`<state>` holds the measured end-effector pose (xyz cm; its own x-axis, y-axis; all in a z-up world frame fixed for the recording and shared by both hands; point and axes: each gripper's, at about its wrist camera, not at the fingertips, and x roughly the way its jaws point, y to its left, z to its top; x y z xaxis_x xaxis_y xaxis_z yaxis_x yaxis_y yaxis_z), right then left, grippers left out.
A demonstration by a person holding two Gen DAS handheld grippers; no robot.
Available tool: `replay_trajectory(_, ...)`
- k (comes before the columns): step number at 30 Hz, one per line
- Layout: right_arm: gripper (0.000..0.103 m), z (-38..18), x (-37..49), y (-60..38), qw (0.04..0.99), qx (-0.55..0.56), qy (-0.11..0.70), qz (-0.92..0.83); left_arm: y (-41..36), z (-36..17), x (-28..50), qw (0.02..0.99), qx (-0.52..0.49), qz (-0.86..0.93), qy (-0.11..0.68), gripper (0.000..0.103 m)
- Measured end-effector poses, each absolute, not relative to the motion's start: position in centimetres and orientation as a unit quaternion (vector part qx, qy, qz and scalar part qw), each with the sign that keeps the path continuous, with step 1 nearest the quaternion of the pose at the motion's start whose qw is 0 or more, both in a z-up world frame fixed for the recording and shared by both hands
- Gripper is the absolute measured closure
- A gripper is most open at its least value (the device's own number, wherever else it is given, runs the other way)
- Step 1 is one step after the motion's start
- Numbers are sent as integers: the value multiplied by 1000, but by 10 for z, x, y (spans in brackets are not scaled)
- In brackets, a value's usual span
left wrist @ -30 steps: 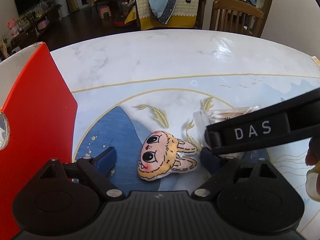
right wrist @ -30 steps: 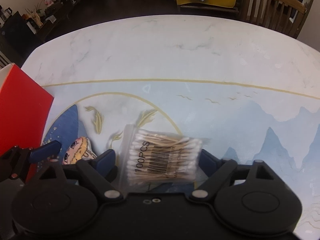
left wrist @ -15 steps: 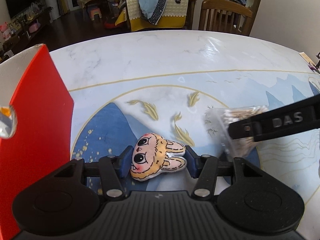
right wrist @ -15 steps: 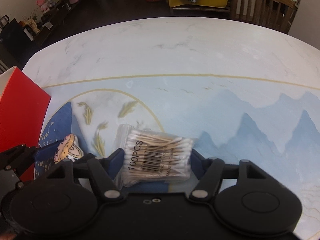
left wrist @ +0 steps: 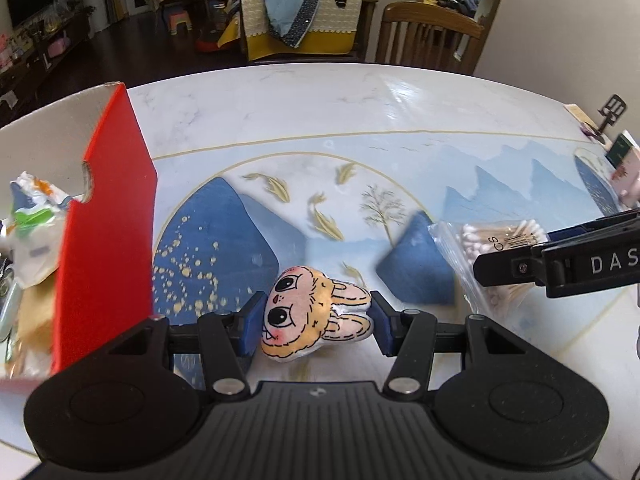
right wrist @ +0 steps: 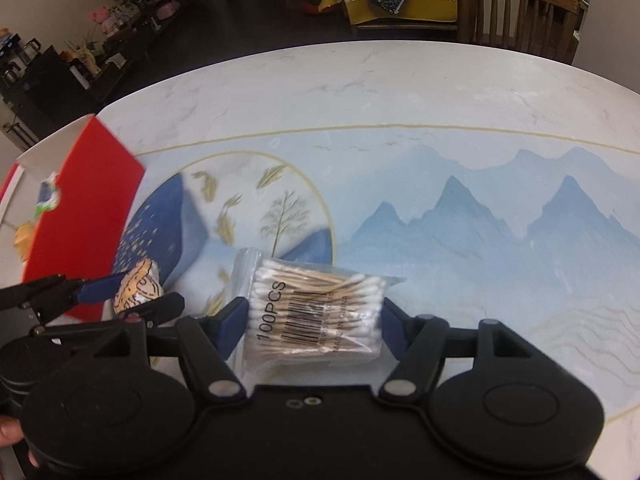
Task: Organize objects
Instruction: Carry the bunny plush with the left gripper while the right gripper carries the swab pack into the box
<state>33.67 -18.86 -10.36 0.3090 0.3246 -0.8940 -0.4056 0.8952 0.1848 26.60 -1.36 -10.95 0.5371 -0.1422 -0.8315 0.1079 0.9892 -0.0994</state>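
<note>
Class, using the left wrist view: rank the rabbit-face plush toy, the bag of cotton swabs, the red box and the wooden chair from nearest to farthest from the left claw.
1. Flat orange rabbit-face plush toy: gripped in the left claw.
2. Red cardboard box, left, and clear bag of cotton swabs, right: too close to call.
3. Brown wooden chair: beyond the table's far edge.

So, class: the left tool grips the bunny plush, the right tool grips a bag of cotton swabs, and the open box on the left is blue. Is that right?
Not quite: the box is red, not blue, as the left wrist view shows. The rest stands: the left tool grips the bunny plush, and the right tool grips the bag of cotton swabs.
</note>
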Motion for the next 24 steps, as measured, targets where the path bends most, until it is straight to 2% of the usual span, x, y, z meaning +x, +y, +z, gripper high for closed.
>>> replay_trajectory(14, 35, -64, 265, -176, 808, -70, 518, 272, 5, -67, 206, 878, -39, -94, 467, 50)
replay_trajectory(24, 35, -41, 228, -140, 807, -87, 504, 294, 51, -46, 174, 883, -57, -107, 453, 50)
